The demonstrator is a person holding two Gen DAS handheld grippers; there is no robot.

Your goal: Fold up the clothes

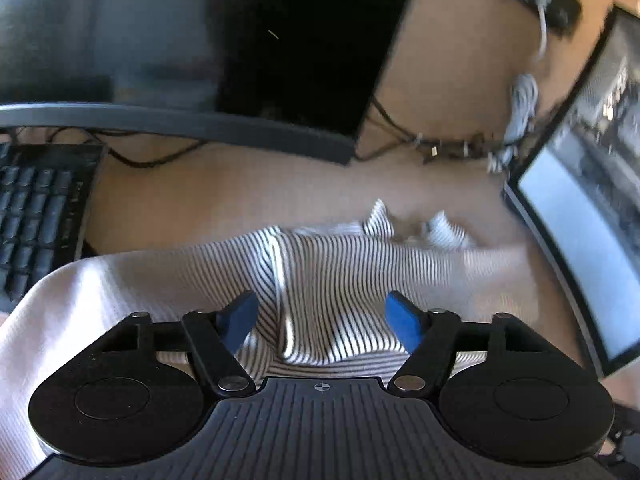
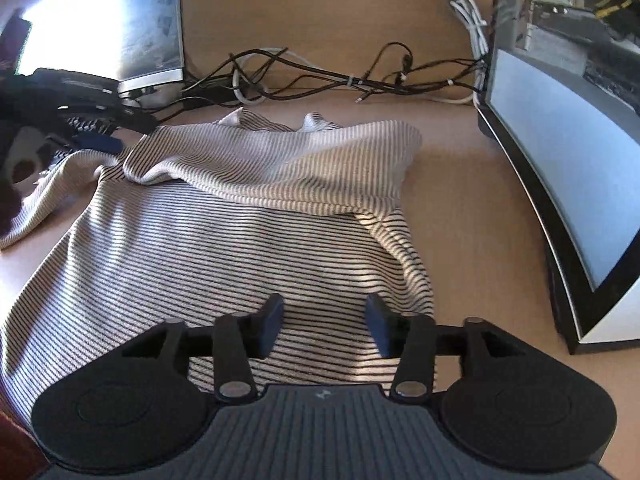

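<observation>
A white shirt with thin black stripes (image 2: 224, 216) lies crumpled on the wooden desk, its upper part folded loosely over the body. In the left wrist view the striped shirt (image 1: 328, 276) runs under and ahead of my left gripper (image 1: 322, 316), which is open just above a raised fold, its blue pads apart. My right gripper (image 2: 322, 322) is open and empty just above the shirt's near right edge. The left gripper (image 2: 80, 136) also shows in the right wrist view, at the shirt's far left corner.
A black keyboard (image 1: 36, 216) lies left. A dark monitor (image 1: 288, 48) stands behind the shirt. A black-framed panel (image 2: 560, 184) leans along the right side. Tangled cables (image 2: 328, 80) run along the back wall. Bare desk (image 2: 472, 208) lies between the shirt and the panel.
</observation>
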